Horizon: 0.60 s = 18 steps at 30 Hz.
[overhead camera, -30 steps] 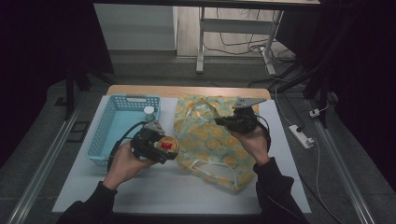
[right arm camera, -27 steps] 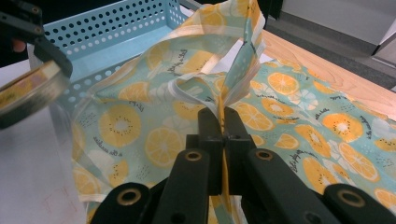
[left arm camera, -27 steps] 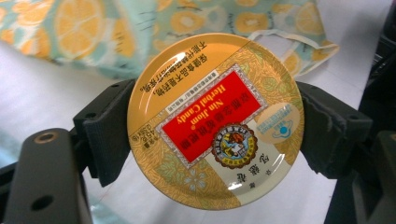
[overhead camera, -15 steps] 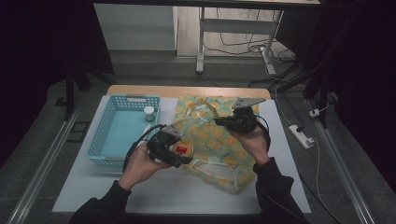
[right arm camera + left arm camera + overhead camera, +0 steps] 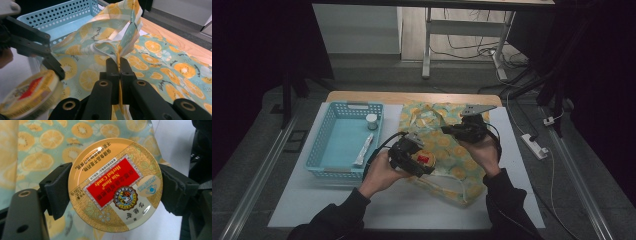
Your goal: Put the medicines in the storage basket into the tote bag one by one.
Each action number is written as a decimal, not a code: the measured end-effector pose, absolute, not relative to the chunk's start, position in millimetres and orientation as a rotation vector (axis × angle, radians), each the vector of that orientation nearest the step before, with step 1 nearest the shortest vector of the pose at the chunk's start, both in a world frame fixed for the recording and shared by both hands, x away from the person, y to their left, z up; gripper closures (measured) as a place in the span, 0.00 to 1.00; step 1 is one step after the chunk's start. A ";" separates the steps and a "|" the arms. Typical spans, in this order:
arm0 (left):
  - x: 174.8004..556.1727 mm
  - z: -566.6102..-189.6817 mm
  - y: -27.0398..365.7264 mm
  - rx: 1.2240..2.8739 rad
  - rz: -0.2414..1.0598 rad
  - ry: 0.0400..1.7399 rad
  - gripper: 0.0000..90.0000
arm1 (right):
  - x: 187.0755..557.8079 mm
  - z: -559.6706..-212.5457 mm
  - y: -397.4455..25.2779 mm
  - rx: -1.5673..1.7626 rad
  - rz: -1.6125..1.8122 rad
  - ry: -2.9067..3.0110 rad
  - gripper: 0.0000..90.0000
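The left gripper clamps a round herbal candy tin between its two jaws, gripped at opposite sides of the rim, its red and gold label facing the gripper's camera. The tin hangs over the near left part of the orange-print bag, which lies spread on the desk just right of the blue basket. The right gripper is pinched tight on a fold of the bag's fabric near its opening, lifting the cloth into a raised peak. Inside the basket lie a small white jar and a white tube.
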<state>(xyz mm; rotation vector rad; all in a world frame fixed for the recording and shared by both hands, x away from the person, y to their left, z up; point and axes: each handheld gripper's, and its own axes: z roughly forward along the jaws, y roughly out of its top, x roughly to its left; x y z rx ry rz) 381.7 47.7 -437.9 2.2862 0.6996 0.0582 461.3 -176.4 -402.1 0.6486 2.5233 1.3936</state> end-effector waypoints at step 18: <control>418.4 -452.7 25.2 2.270 0.061 0.730 0.22 | 460.6 -401.3 -175.4 0.643 1.403 2.518 1.00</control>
